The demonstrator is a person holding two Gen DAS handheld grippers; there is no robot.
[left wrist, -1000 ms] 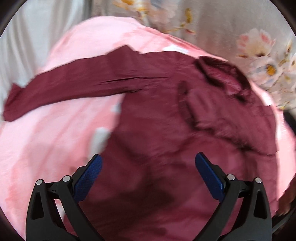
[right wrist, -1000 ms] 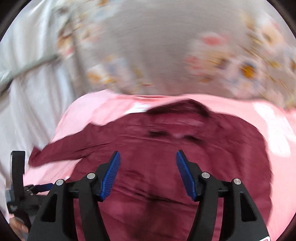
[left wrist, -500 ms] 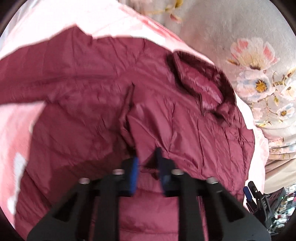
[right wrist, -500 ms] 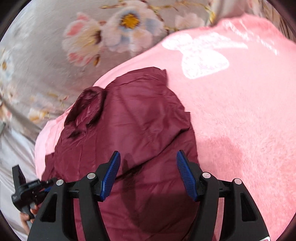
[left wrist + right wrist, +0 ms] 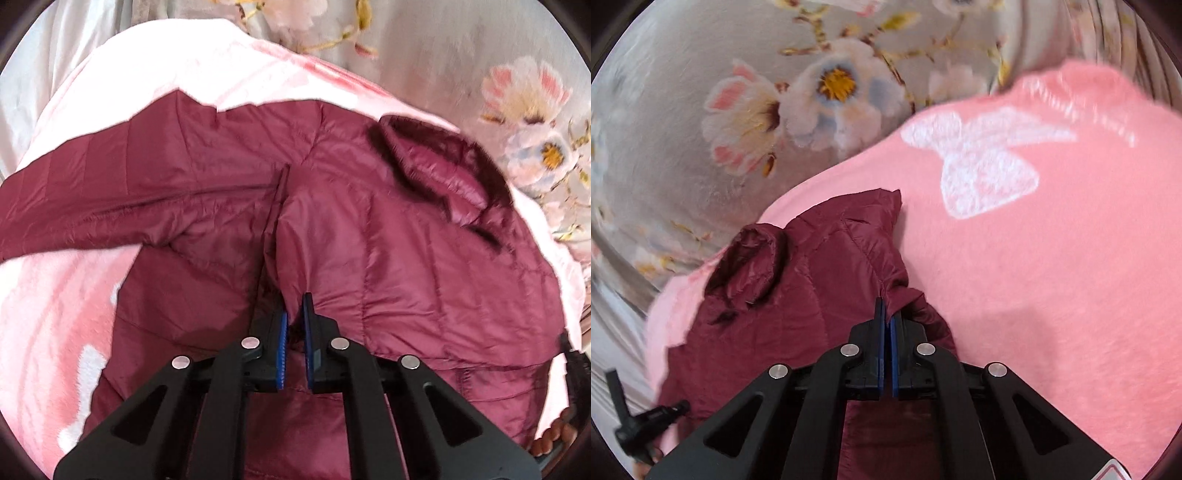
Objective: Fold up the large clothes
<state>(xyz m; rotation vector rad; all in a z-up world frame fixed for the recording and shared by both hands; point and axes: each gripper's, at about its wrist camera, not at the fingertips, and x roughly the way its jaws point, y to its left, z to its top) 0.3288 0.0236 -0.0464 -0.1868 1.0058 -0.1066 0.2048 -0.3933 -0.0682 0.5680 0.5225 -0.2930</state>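
Left tool [image 5: 294, 314]: the two blue-padded fingers [image 5: 282, 343] stand almost together, with a narrow gap filled by a raised ridge of fabric. The tool is clenched on the maroon quilted jacket [image 5: 406, 258] at a fold in the front panel, just below the dark seam line that runs up the middle of the garment. The fabric puckers toward the fingertips.

Right tool [image 5: 886, 317]: the fingers are pressed nearly flush, blue pads [image 5: 880, 354] face to face. A pinch of the jacket [image 5: 812, 295] edge is caught between the tips, at the gathered side of the garment next to the bare blanket. The tool is clenched on that edge.

Jacket position: it lies spread on a pink fleece blanket [image 5: 1052, 277] with a white bow-shaped pattern [image 5: 975, 158]. In the left wrist view, one sleeve [image 5: 110, 184] extends out to the left across the blanket [image 5: 48, 295], and the collar [image 5: 443, 173] sits at the upper right, darker along its rim. In the right wrist view, the collar [image 5: 750, 262] lies at the left and the jacket's near edge rises to a crumpled peak at the tool tips.

Surroundings: a grey floral-print fabric [image 5: 775, 110] lies beyond the blanket in both views [image 5: 524, 110]. The other tool's black frame shows at the lower left edge of the right wrist view [image 5: 639, 421].
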